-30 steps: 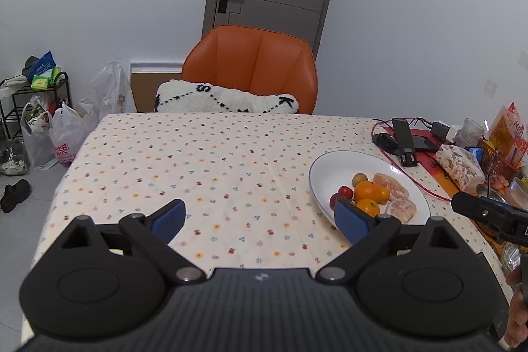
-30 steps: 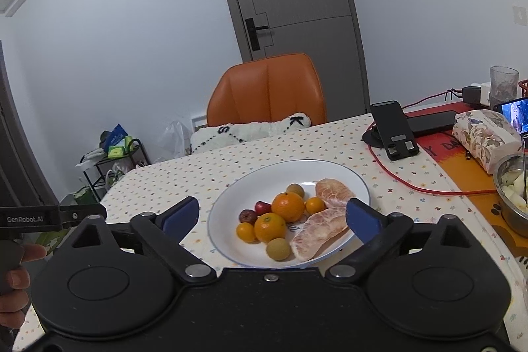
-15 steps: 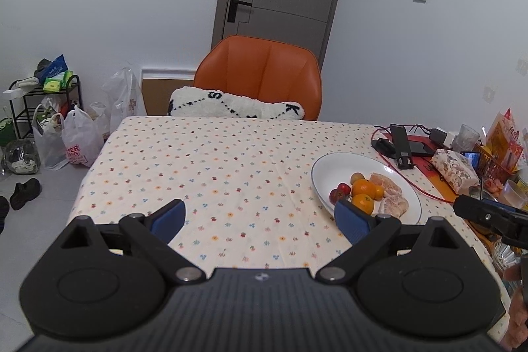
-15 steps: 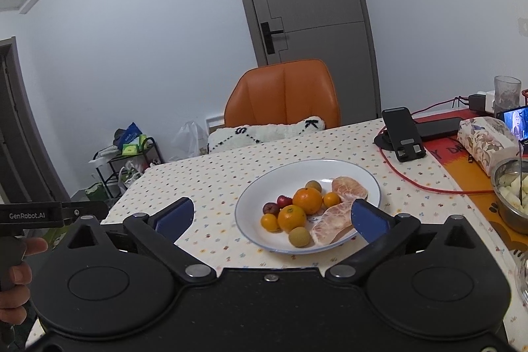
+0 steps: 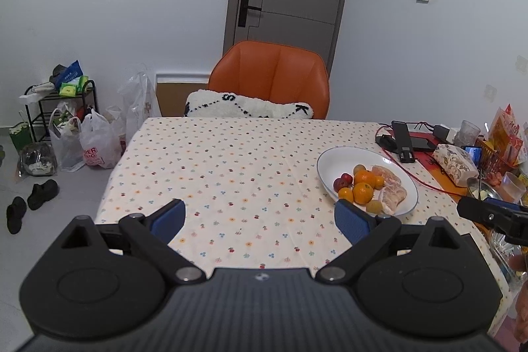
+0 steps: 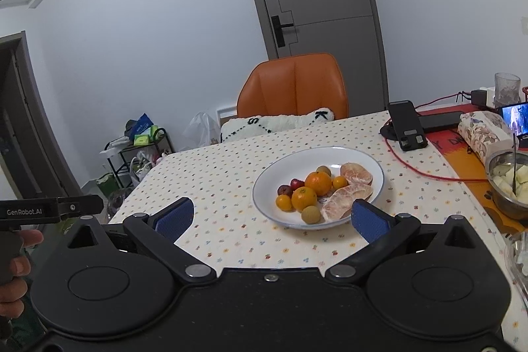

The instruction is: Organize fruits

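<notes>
Left wrist view: left gripper [image 5: 260, 216] above the desk [image 5: 231, 167], jaws wide apart, holding nothing.
Right wrist view: right gripper [image 6: 272, 215] with jaws spread wide and empty, hanging at the near rim of the white plate [image 6: 274, 174]; oranges [image 6: 317, 183], small fruits and peeled pomelo pieces [image 6: 343, 202] lie on it.

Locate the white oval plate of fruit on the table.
In the right wrist view, the white oval plate sits centre-right on the dotted tablecloth, just left of the red cable.
</notes>
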{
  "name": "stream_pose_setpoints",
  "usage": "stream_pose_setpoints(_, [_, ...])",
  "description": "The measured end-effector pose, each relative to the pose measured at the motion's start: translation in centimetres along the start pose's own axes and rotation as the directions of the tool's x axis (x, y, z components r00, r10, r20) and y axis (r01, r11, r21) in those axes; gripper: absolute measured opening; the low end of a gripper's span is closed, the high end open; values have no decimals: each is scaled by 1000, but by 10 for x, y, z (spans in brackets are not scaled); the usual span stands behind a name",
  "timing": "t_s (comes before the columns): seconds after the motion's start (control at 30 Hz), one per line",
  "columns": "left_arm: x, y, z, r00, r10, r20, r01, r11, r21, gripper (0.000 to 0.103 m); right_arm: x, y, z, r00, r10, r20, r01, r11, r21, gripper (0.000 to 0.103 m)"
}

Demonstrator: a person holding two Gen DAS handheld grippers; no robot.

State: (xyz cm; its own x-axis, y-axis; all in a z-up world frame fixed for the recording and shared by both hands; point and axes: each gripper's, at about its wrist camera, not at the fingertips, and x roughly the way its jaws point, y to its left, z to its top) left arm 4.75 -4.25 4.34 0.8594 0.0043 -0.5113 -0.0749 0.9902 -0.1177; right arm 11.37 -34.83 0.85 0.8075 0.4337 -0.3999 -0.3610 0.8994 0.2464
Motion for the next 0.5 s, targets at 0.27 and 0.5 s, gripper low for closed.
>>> stream_pose_setpoints(0.27, [-16, 10, -6, 1000, 18, -10, -18, 1000, -4, 99, -11, 8, -3, 1000, 7, -20, -7, 1000, -7, 103])
stream_pose_setpoints(0.5, [-33, 22, -14, 999, 46, 3, -46, 999, 1, 102, -18, 23, -7, 998, 45, -36, -46, 998, -33, 103])
